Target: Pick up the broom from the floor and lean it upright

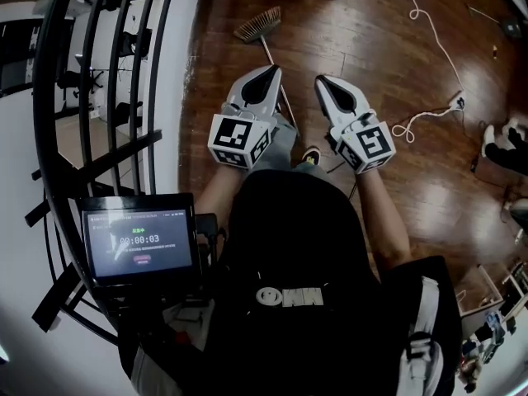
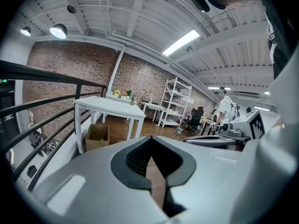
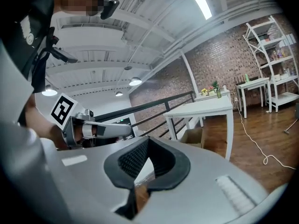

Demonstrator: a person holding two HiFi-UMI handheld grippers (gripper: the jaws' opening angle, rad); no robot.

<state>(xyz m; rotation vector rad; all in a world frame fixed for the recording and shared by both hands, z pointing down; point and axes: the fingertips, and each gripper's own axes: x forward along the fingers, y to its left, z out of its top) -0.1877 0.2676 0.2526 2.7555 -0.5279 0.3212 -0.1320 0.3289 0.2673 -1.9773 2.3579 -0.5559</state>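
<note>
The broom (image 1: pixel 262 35) lies on the wooden floor ahead of me, its tan bristle head (image 1: pixel 256 24) farthest away. Its thin handle runs back toward me and vanishes under my left gripper (image 1: pixel 271 70). That gripper hovers above the handle, shut with nothing between its jaws, as the left gripper view (image 2: pixel 153 162) also shows. My right gripper (image 1: pixel 323 82) is held just to the right of the handle, also shut and holding nothing (image 3: pixel 141 164). Neither gripper view shows the broom.
A black metal railing (image 1: pixel 99 81) curves along the left. A screen with a timer (image 1: pixel 139 239) sits at my lower left. A white cable (image 1: pixel 429 114) trails over the floor at right. Farther off stand a white table (image 2: pixel 110 107), a cardboard box (image 2: pixel 97 135) and shelves (image 2: pixel 176 104).
</note>
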